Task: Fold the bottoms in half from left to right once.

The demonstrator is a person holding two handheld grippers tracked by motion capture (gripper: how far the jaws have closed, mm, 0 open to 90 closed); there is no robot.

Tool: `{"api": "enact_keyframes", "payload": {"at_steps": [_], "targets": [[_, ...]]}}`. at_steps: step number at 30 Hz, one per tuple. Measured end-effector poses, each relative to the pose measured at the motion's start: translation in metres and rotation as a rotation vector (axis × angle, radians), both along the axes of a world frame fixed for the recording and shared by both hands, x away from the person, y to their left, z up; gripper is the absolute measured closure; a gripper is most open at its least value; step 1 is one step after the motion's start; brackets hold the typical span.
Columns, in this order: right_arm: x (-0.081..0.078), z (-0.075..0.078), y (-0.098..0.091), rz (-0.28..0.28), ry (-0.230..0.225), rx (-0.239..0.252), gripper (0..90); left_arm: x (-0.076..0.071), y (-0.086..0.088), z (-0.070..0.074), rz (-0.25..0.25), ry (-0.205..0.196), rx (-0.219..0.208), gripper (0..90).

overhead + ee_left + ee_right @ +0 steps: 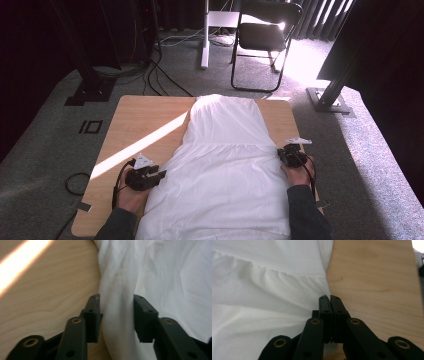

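A white gathered garment [225, 150] lies flat along the middle of the wooden table [145, 120], its narrow end pointing away. My left gripper [159, 176] sits at the garment's left edge. In the left gripper view its jaws [117, 305] stand apart, and a raised fold of the white cloth [162, 277] runs between them. My right gripper [286, 152] is at the garment's right edge by the gathered seam. In the right gripper view it [329, 300] is shut, pinching the cloth's edge [262, 290] against the bare wood [374, 277].
A bright stripe of sunlight [140, 145] crosses the table's left half. Beyond the far edge stand a black folding chair [265, 35] and a white desk leg [205, 35]. Cables [160, 75] trail over the grey carpet, and black stand bases sit at both sides.
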State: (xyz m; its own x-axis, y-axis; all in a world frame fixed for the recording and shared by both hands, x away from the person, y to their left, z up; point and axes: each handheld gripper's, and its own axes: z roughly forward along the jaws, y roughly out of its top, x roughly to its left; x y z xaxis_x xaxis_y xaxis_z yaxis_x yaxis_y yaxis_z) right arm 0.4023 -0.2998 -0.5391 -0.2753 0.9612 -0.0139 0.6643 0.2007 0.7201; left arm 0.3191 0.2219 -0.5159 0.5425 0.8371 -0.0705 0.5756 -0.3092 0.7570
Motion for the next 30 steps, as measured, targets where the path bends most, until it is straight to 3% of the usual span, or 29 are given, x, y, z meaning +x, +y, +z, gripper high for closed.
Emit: {"api": "enact_keyframes", "payload": {"at_steps": [4, 6, 8, 11, 13, 15, 19, 24, 26, 30], "targets": [[0.005, -0.011, 0.005, -0.008, 0.027, -0.001, 88.2, 0.022, -0.001, 0.018, 0.024, -0.040, -0.010, 47.2], [0.005, -0.013, 0.006, -0.015, 0.028, 0.005, 88.2, 0.045, -0.010, 0.022, 0.033, -0.046, -0.010, 44.4], [0.006, -0.014, 0.005, -0.020, 0.031, 0.019, 88.0, 0.066, -0.020, 0.019, 0.041, -0.038, 0.009, 42.0], [0.005, -0.014, 0.005, -0.023, 0.025, 0.025, 88.0, 0.100, -0.041, 0.006, 0.046, 0.013, 0.016, 40.8], [0.005, -0.014, 0.005, -0.021, 0.025, 0.023, 88.0, 0.115, -0.054, -0.004, 0.044, 0.048, 0.037, 39.9], [0.005, -0.014, 0.004, -0.022, 0.026, 0.026, 88.0, 0.124, -0.062, -0.014, 0.059, 0.051, 0.082, 40.1], [0.005, -0.015, 0.004, -0.018, 0.023, 0.024, 88.2, 0.129, -0.064, -0.029, 0.040, 0.080, 0.056, 50.5], [0.003, -0.015, 0.005, -0.013, 0.020, 0.019, 88.4, 0.120, -0.062, -0.030, 0.003, 0.062, 0.057, 84.0], [0.001, -0.015, 0.006, -0.012, 0.025, 0.033, 88.5, 0.113, -0.059, -0.030, 0.008, 0.043, 0.076, 87.3], [-0.012, -0.016, 0.010, 0.014, 0.029, 0.058, 88.5, 0.092, -0.043, -0.033, 0.014, 0.029, 0.059, 88.4]]}}
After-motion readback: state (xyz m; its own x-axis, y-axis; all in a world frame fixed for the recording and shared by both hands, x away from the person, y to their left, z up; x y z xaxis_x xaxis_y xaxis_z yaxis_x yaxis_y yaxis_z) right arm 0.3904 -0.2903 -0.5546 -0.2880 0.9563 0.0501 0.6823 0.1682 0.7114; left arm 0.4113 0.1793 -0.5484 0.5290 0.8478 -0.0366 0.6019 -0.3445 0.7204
